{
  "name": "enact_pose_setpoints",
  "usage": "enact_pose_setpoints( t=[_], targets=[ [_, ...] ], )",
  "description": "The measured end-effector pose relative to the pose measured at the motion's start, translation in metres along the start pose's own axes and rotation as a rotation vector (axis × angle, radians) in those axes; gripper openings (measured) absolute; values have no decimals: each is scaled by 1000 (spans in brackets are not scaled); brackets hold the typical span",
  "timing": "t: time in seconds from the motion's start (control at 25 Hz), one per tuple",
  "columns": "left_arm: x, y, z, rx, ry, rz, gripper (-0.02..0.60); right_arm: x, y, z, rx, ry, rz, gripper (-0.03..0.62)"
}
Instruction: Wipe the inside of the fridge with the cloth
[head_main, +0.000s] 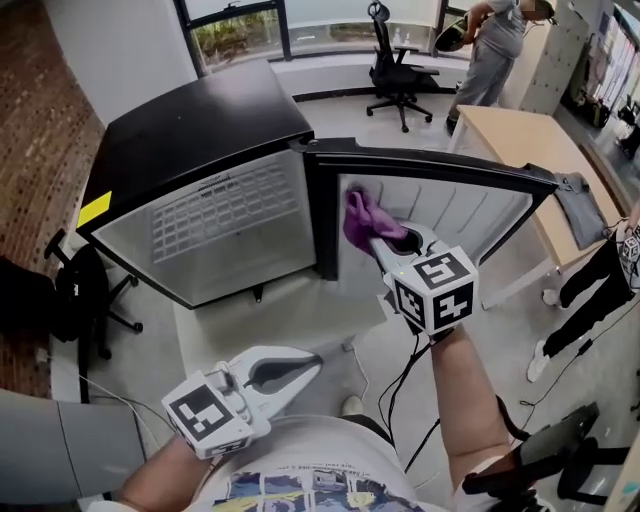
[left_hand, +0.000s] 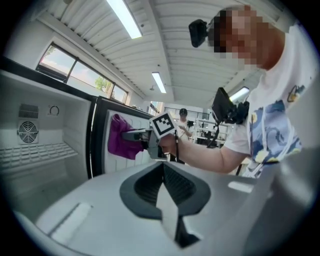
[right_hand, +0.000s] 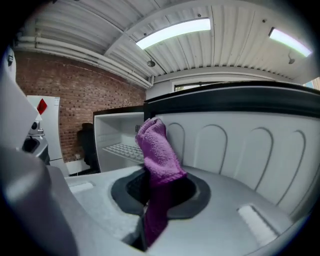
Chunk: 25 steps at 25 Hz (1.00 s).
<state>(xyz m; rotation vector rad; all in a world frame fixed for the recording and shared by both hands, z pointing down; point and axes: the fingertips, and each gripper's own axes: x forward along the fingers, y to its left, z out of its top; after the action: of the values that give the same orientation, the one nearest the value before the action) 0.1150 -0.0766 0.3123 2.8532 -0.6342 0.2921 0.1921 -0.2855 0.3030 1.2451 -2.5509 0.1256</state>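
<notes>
Right gripper had its jaws clamped on the purple cloth, and that was the whole story of the grip. The cloth was pinched at its lower bunch, deep between the jaws, with a fat wad standing out past the tips. By the look of its looped pile it would be soft, light and limp, with nothing fragile about it. It would likely fold over under pressure rather than push back, so a hold low on the bunch, with a short wad left free, seemed the right one. Its long axis ran along the jaws, the free end pointing forward and a little upward from the tips. Just ahead and to the right of the jaws was the ribbed inner door liner of the black mini fridge. Whether the wad was touching it could not be told. The wire shelf lay ahead to the left. Left gripper hung low by the person's body, jaws together on nothing
</notes>
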Motion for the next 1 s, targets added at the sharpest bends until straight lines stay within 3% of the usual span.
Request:
enact_pose_setpoints(
  t=[0.44,0.64,1.0],
  targets=[
    [17,-2,15,-26,-15,-77,6,2,-41,-22,26,33,-135,54],
    [30,-1,5,22,19,-123,6,-13,-62,-31,44,45,-188,54],
    [54,-10,9,17,22,-159,6,-40,-98,-43,64,57,-257,54]
  ],
)
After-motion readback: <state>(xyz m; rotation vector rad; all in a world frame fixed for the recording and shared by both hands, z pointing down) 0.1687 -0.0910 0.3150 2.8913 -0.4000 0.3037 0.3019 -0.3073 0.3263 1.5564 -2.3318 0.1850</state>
